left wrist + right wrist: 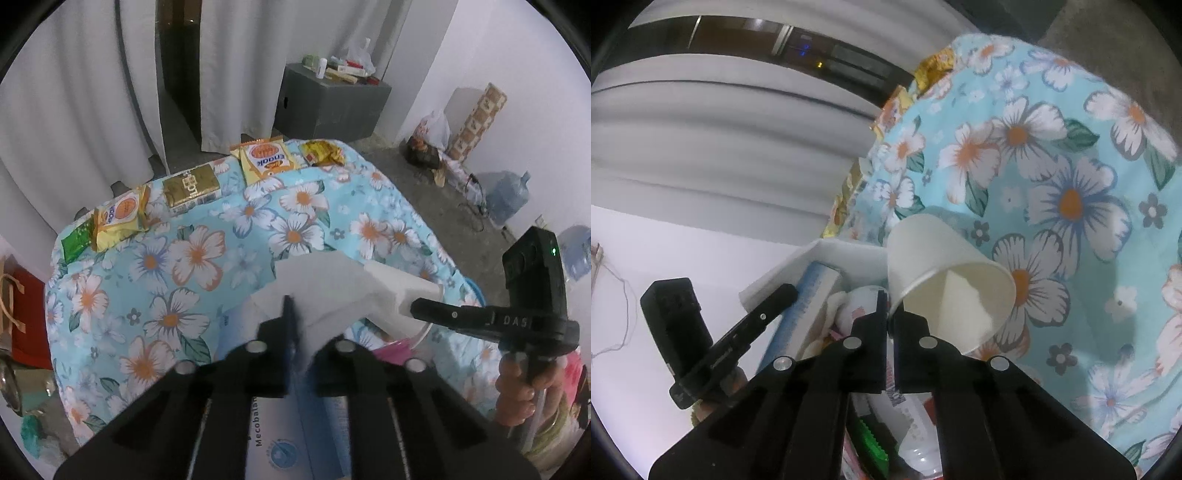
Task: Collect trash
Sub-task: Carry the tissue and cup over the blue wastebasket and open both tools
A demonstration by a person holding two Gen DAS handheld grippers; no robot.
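Observation:
In the left wrist view my left gripper (291, 314) is shut on the edge of a white folded paper sheet (321, 280). It hangs over the near edge of the flower-print tablecloth (192, 258). To the right, my right gripper (417, 309) is held by a hand and grips a white paper cup (402, 291). In the right wrist view the right gripper (889, 314) is shut on the rim of the paper cup (945, 280), which is tilted with its mouth toward the camera. The left gripper (788, 291) and the paper sheet (834, 254) are just left of it. Under both lies collected trash: a blue-white box (809, 306), a plastic bottle (919, 443) and a green wrapper (873, 439).
Along the table's far edge lie a yellow snack packet (267, 162), a dark yellow wrapper (321, 153), a gold box (192, 188), a second yellow packet (120, 218) and a green packet (75, 243). Beyond stand a grey cabinet (328, 103), water jugs (508, 195) and white curtains (74, 110).

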